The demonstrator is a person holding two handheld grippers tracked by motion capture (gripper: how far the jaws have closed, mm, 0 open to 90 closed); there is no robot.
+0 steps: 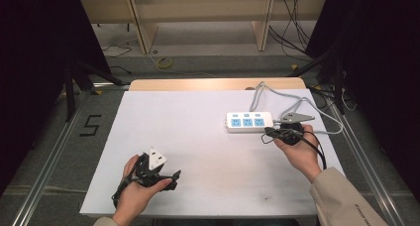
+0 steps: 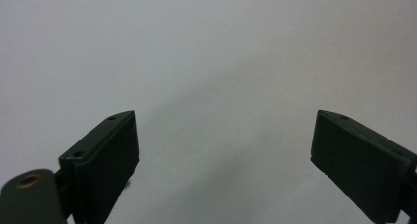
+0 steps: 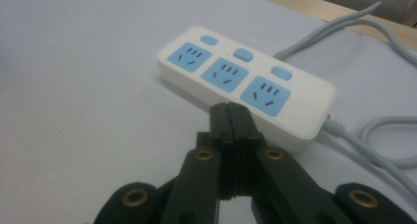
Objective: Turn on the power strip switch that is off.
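Observation:
A white power strip (image 1: pixel 250 121) with three blue sockets and three blue buttons lies on the right half of the white table top (image 1: pixel 198 151). Its grey cable (image 1: pixel 277 94) loops away toward the back right. My right gripper (image 1: pixel 268 132) rests just in front of the strip's right end, jaws pressed together with nothing between them. In the right gripper view the gripper's tips (image 3: pixel 229 107) sit close before the strip (image 3: pixel 246 84), near its rightmost socket. My left gripper (image 1: pixel 174 180) is held at the front left, jaws wide open over bare table (image 2: pixel 224 117).
A wooden board edge (image 1: pixel 213 83) runs along the table's back. Beyond it stand wooden shelf legs and loose cables on the floor. A black "5" marker (image 1: pixel 90 125) lies on the floor at the left. Metal rails flank the table.

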